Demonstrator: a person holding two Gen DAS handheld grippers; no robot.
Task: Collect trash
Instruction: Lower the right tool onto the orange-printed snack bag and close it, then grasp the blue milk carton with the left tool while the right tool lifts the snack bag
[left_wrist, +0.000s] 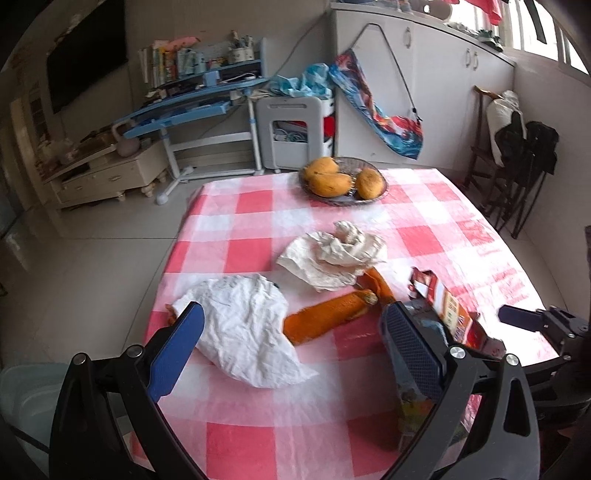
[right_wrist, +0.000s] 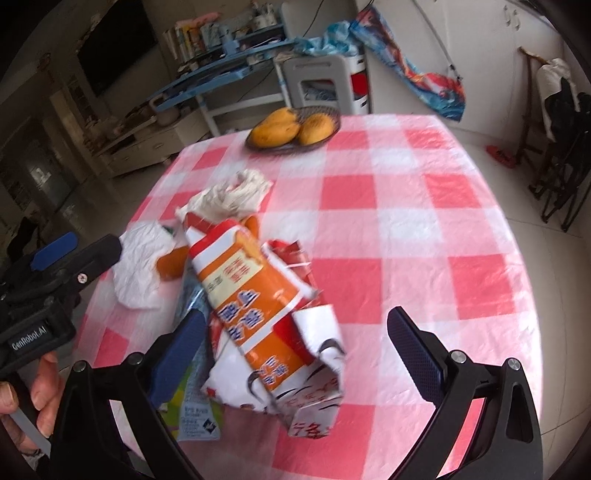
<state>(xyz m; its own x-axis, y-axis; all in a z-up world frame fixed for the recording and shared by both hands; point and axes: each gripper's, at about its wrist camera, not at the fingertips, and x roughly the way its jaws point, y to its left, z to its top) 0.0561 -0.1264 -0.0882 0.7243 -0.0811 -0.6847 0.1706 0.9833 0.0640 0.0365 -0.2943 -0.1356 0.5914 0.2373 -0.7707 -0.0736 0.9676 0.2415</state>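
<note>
Trash lies on a pink-and-white checked table (left_wrist: 258, 206). A crumpled white tissue (left_wrist: 243, 332) and an orange peel (left_wrist: 328, 317) lie between the fingers of my open left gripper (left_wrist: 293, 321), which hovers above them. Beyond them sits a crumpled beige paper (left_wrist: 332, 254). A flattened orange-and-red carton (right_wrist: 269, 314) lies between the fingers of my open right gripper (right_wrist: 297, 319), untouched by either pad. A blue-green wrapper (right_wrist: 195, 406) lies partly under the carton. The right wrist view also shows the tissue (right_wrist: 140, 266), the beige paper (right_wrist: 229, 195) and the left gripper (right_wrist: 55, 258) held by a hand (right_wrist: 37, 391).
A dark bowl (left_wrist: 347, 199) of mangoes stands at the table's far side. A pale plastic container (left_wrist: 26, 398) sits on the floor below the table's left edge. Folded dark chairs (left_wrist: 517, 177) stand at the right, and a blue desk (left_wrist: 192, 107) and white cabinets behind.
</note>
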